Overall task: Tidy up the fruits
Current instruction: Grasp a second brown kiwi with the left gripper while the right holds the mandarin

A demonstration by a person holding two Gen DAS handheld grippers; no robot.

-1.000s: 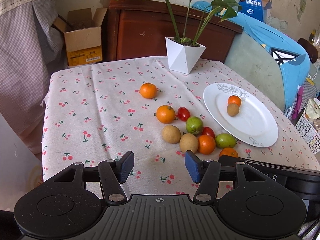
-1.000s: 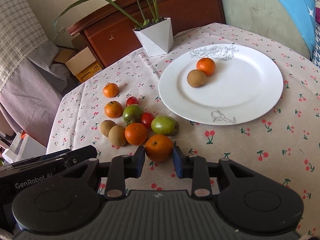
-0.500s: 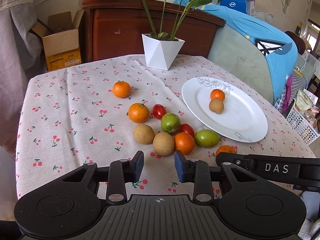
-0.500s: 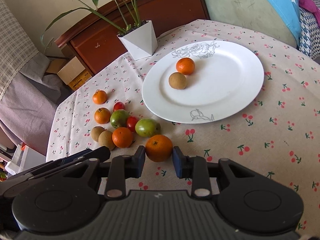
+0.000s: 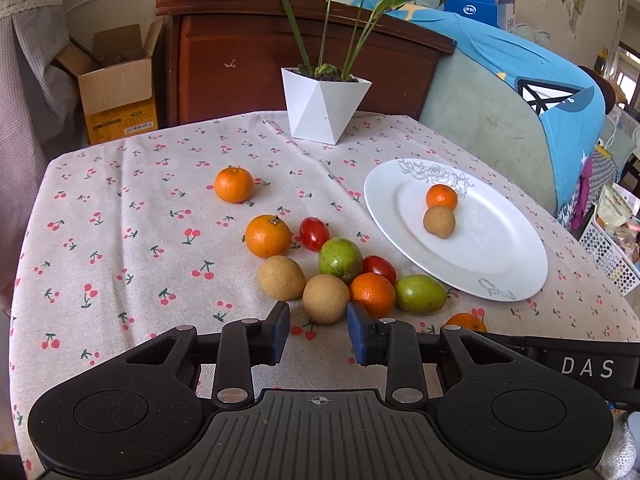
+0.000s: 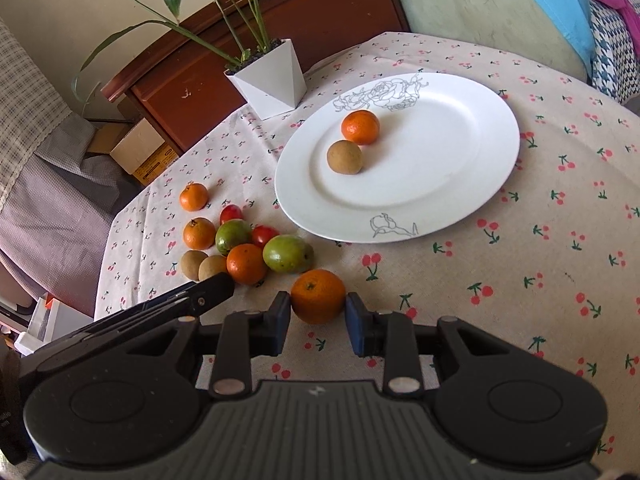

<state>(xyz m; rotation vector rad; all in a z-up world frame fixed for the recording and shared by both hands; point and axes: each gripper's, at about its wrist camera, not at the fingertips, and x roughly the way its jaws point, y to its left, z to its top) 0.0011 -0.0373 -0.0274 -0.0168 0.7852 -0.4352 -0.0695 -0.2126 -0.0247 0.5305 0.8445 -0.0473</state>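
Note:
A white plate (image 5: pixel 504 248) (image 6: pixel 460 152) holds one orange (image 6: pixel 360 127) and one brown fruit (image 6: pixel 345 157). A cluster of oranges, brown fruits, green fruits and red tomatoes lies on the cloth to its left. My left gripper (image 5: pixel 318 332) is open and empty, just short of a brown fruit (image 5: pixel 325 298). My right gripper (image 6: pixel 318 322) is shut on an orange (image 6: pixel 318 295) and holds it above the cloth near the plate's front edge. That orange also shows in the left wrist view (image 5: pixel 466 322).
A white pot with a plant (image 5: pixel 324 108) stands at the back of the table. A wooden cabinet (image 5: pixel 248 56), a cardboard box (image 5: pixel 116 88) and a blue-covered sofa (image 5: pixel 520 80) lie beyond. The table edge runs along the left.
My left gripper moved forward toward the fruit cluster, its fingers narrowing then opening a little. My right gripper lifted the orange and carried it toward the plate.

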